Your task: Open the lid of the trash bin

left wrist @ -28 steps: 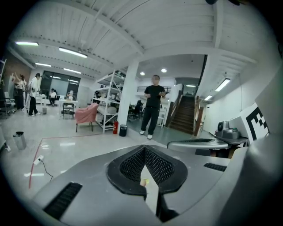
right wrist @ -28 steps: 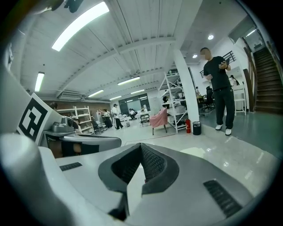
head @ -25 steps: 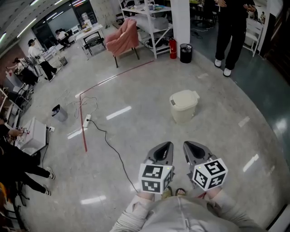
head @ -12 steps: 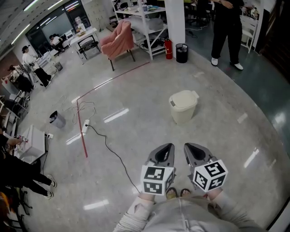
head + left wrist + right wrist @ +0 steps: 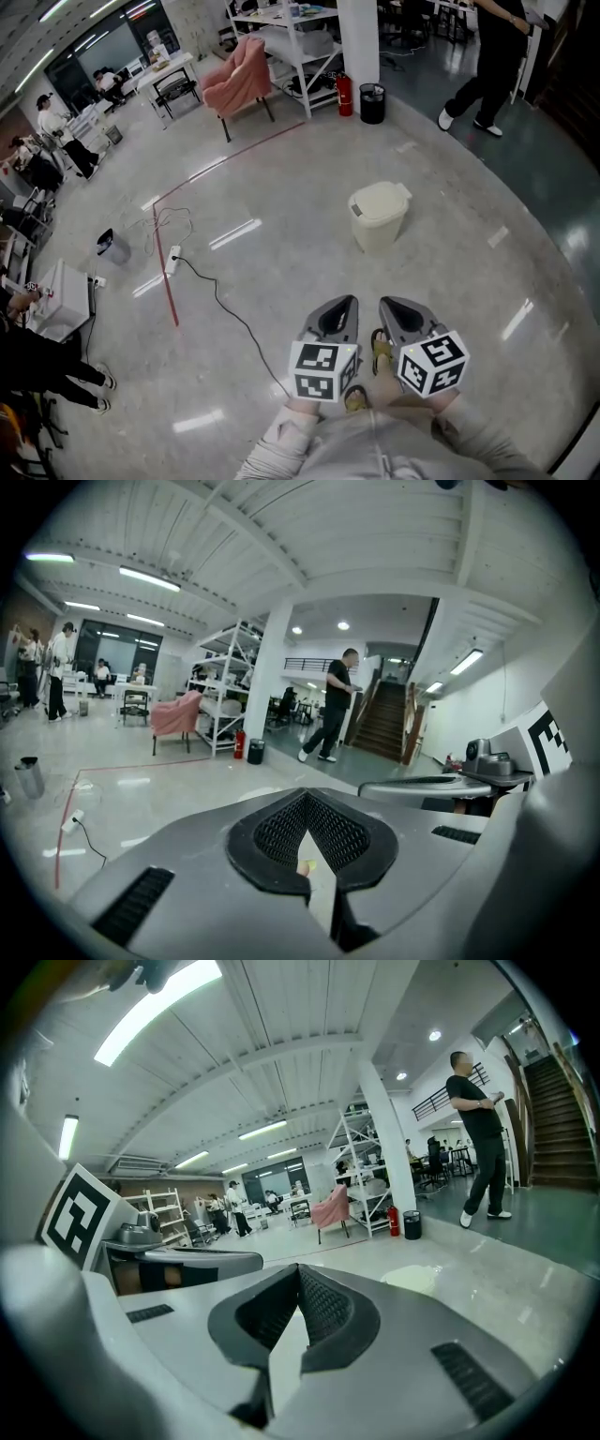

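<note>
Two empty tools, left tool [image 5: 348, 301] and right tool [image 5: 385, 301], jaws together, faced a trash bin [image 5: 378, 225].
It stood on the floor [image 5: 281, 272] well ahead, lid [image 5: 379, 200] down; seemingly the approach step, with reaching the lid's edge next.

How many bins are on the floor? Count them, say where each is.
3. A cream trash bin stands mid-floor, a black bin by the white pillar, and a small grey bin at far left. Others may be hidden.
</note>
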A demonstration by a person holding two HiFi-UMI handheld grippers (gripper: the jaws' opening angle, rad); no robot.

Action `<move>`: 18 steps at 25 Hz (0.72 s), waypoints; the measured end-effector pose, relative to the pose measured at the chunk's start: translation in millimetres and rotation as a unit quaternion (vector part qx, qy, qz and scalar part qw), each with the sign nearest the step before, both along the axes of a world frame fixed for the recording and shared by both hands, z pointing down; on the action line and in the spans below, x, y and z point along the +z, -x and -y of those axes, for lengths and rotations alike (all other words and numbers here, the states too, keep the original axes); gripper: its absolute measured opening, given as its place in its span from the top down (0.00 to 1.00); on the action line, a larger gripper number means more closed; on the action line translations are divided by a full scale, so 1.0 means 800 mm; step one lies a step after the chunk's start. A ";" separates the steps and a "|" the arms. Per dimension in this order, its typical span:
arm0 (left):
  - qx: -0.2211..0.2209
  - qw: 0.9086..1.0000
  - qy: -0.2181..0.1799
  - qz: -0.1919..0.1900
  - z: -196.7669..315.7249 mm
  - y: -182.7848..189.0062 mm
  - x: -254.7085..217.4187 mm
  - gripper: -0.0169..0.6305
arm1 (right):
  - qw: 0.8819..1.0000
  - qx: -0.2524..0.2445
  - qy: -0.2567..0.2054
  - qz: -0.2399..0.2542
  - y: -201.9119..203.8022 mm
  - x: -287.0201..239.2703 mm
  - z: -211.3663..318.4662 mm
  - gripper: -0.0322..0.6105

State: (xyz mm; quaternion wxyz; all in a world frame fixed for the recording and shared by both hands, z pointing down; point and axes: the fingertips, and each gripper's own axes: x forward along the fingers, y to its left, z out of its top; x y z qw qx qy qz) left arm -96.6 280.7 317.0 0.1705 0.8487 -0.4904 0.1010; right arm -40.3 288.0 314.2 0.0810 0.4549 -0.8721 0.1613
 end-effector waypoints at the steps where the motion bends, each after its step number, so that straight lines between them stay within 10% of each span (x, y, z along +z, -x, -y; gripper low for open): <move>1: 0.000 1.000 0.002 0.000 0.005 0.000 0.001 0.97 | 1.000 0.001 0.001 -0.001 -0.001 0.001 0.005 0.94; 18: -0.008 1.000 0.011 0.006 0.159 -0.037 0.013 0.97 | 1.000 -0.001 0.011 -0.003 -0.046 0.006 0.167 0.94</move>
